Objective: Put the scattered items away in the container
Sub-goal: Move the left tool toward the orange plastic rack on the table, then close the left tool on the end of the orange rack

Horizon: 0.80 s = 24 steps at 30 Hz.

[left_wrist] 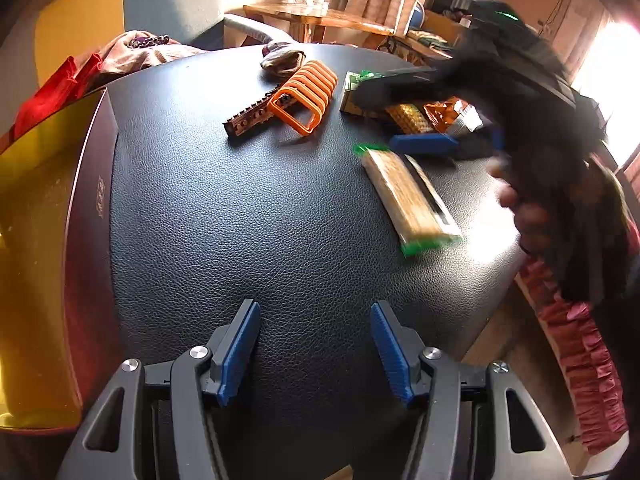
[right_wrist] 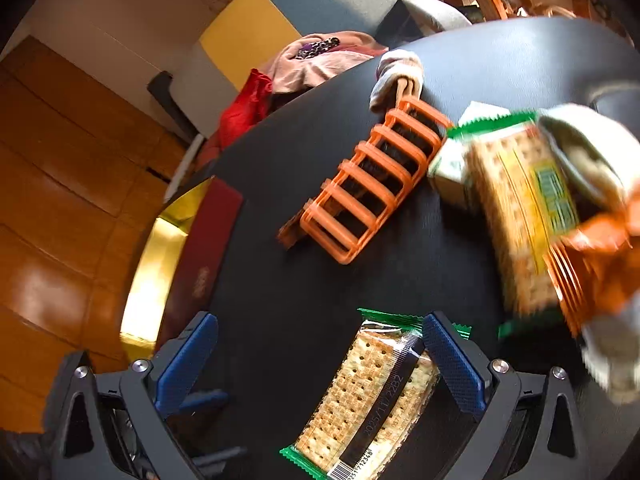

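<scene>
black table (left_wrist: pixel 280 200) carries most of the clutter. gold-lined box (left_wrist: pixel 36 216) sits at its left edge; what shows of its inside looks bare, so by my reading the tidying has hardly begun.

left to move: orange rack (left_wrist: pixel 306 96) far centre, a sock (left_wrist: pixel 280 62) behind it, a heap of snack packs (left_wrist: pixel 424 116) on the right, one cracker pack (left_wrist: pixel 412 198) lying apart, nearer.

left gripper (left_wrist: pixel 316 350): jaws spread wide over bare table, holding nothing, touching nothing.

right gripper (right_wrist: pixel 320 360): jaws wide, blurred in the left view. the cracker pack (right_wrist: pixel 368 400) lies between the fingers; the right finger (right_wrist: pixel 452 364) overlaps its edge, the left one stands clear. not gripped yet; contact unclear.
</scene>
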Motion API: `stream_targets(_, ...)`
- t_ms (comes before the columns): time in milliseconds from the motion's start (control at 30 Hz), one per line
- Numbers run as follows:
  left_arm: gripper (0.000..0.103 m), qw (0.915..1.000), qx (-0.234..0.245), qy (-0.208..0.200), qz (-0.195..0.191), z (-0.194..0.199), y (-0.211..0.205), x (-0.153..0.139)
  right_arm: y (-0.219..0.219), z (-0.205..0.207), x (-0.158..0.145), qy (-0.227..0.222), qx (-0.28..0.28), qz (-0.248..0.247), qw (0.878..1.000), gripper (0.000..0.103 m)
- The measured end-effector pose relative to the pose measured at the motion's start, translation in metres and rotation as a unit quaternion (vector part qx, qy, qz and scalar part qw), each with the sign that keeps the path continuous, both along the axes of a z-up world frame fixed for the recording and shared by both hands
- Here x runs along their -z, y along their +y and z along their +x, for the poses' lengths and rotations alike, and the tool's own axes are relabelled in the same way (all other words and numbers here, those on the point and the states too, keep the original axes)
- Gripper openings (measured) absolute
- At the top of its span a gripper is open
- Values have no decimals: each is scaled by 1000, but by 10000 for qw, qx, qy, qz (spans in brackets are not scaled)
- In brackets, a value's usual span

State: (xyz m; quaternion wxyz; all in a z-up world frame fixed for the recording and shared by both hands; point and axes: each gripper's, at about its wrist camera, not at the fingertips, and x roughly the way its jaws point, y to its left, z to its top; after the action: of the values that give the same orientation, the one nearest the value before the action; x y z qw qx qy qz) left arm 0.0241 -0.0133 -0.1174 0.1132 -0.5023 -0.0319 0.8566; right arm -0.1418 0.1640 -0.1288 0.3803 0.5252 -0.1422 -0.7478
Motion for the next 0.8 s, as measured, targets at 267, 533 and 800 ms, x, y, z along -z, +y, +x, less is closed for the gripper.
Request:
stream_targets(267, 59, 9994, -100, 315, -48, -42, 3, -46, 65, 43, -5, 101, 666, -494, 9965, 103)
stream_targets(533, 59, 9974, 135, 332, -621, -147, 34, -54, 82, 51, -7, 197, 1078, -574, 9923, 103)
stream_targets(800, 58, 9958, 364, 46, -841, -208, 51, -28, 80, 46, 5, 164, 996, -550, 9934, 103)
